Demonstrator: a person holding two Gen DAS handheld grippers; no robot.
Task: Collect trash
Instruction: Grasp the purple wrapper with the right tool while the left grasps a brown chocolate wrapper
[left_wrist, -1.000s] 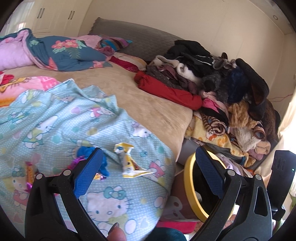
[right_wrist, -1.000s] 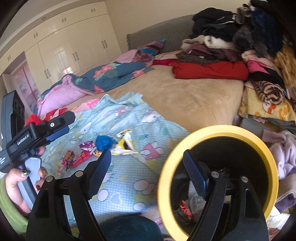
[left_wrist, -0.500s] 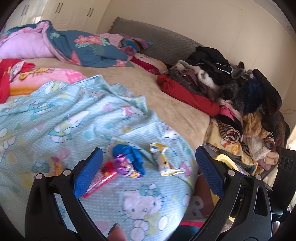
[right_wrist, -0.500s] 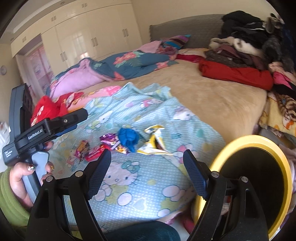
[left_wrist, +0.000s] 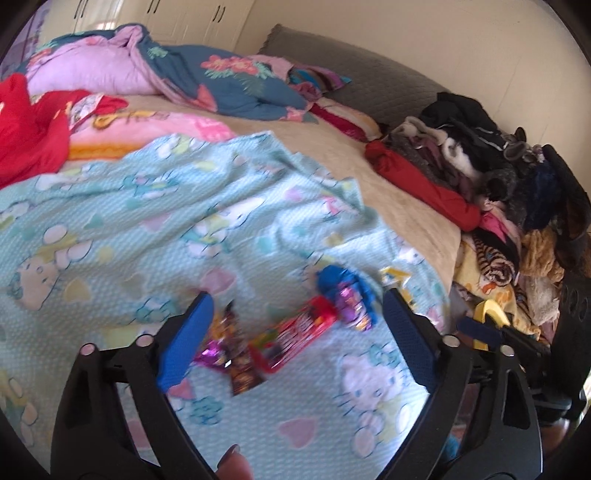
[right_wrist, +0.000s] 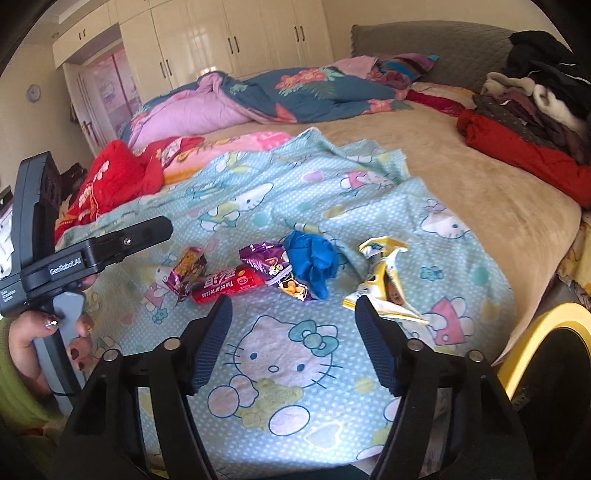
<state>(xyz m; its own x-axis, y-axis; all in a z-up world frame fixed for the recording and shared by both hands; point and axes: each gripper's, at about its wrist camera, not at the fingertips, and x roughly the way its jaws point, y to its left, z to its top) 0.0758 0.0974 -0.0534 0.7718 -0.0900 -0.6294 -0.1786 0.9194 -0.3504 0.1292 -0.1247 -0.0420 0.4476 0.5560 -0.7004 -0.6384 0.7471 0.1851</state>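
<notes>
On the blanket, left to right, lie a small wrapper, red wrapper, purple wrapper, blue glove and yellow wrapper: light, crinkly, slippery, so pinch mid-body. Your left gripper and right gripper gape wide, empty.

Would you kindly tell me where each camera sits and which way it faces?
Left wrist: on the left gripper, looking along its open blue fingers at the wrappers on the blanket; a fingertip shows below.
Right wrist: on the right gripper, open, facing the same blanket from nearer the bin; the left hand shows.
Shared: red wrapper, blue glove.
</notes>
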